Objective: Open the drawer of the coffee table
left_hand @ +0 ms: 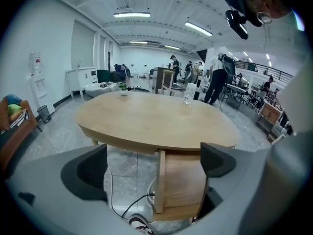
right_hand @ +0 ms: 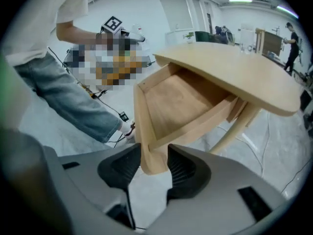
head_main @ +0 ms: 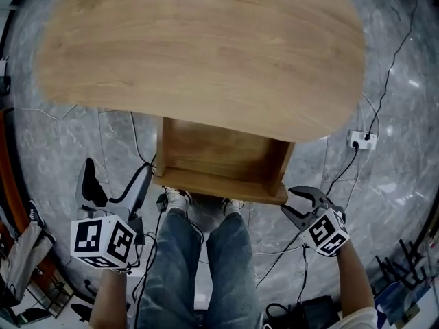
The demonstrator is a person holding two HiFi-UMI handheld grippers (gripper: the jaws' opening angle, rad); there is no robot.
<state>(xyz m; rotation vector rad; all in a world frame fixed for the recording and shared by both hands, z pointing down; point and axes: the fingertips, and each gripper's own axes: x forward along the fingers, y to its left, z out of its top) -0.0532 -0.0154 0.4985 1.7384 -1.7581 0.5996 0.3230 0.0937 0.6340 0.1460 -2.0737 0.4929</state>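
The coffee table (head_main: 206, 46) has its drawer (head_main: 219, 187) pulled out nearward, so the task looks done: the right gripper (head_main: 289, 202), jaws slightly spread, grips nothing beside its near right corner, and the left gripper (left_hand: 154, 164) idles wide apart, near left.

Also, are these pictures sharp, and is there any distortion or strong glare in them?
Head view: fairly sharp, but the lens bends the coffee table rim, and small glints lie on the floor. Left gripper view: strong fisheye with dark corners; the ceiling lights are burnt out. Right gripper view: the drawer is clear, the corners dark.
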